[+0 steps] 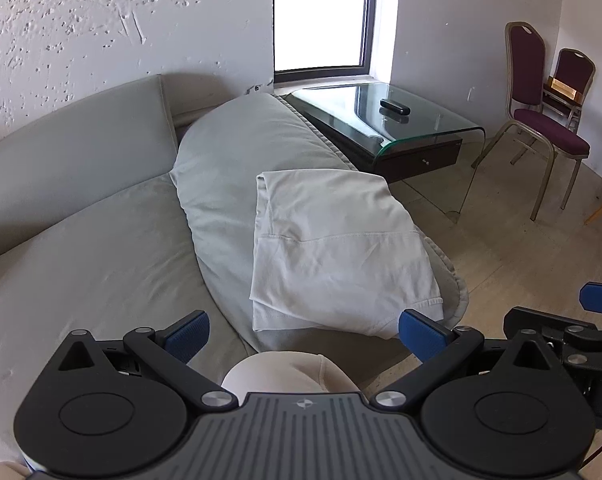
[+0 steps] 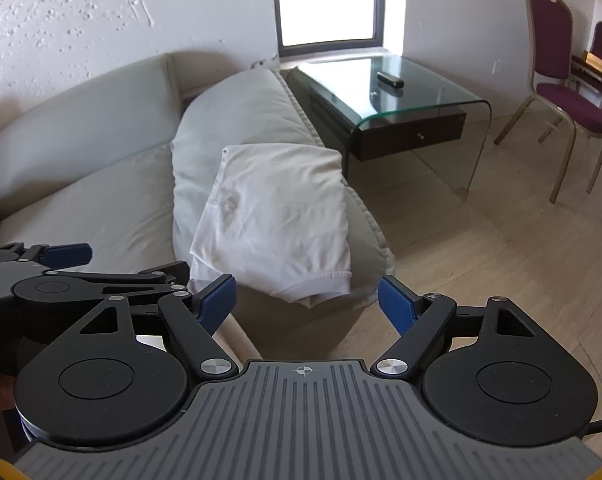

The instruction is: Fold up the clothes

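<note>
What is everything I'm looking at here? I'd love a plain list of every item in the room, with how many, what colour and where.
folded garment: one, white, lying on the big cushion
cushion: one, pale grey, on the sofa's end next to the glass table
sofa: one, pale grey, against the textured white wall
glass table: one, clear glass with a dark drawer, under the window
small dark object: one, black, on the glass top; too small to identify
chairs: two, maroon with metal frames, by the far wall
window: one, bright, dark frame
floor: pale wood
left gripper: one, black with blue fingers, open, empty, short of the garment
right gripper: one, same make, open, empty
</note>
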### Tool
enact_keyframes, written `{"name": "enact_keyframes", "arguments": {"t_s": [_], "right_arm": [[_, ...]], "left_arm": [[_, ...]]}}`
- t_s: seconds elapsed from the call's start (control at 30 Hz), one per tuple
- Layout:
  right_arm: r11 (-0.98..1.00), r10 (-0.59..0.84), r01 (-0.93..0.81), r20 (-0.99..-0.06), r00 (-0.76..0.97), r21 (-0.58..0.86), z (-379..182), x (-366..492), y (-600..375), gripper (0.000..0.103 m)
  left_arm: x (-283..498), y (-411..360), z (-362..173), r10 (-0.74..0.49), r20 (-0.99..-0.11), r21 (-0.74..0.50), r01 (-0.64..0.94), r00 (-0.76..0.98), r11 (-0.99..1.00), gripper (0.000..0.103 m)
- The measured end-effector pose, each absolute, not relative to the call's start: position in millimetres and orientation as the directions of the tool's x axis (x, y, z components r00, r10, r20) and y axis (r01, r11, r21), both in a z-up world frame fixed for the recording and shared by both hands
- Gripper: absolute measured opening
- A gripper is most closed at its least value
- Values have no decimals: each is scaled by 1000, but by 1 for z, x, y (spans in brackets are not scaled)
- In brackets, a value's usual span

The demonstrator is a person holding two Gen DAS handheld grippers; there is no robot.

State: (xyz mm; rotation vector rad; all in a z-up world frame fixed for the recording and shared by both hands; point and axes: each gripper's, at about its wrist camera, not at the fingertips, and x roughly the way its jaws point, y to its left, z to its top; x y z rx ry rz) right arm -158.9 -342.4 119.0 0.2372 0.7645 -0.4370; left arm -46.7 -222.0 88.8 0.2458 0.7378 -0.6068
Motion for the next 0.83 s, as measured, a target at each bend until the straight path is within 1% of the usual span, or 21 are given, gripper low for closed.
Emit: {"name": "enact_keyframes", "arguments": {"t_s": [0.83], "right_arm": [[879, -303, 475, -722, 622, 41, 115, -157, -341, 83]], "left_arm": [[-43, -226, 85, -417, -713, 4, 598, 564, 801, 102]]}}
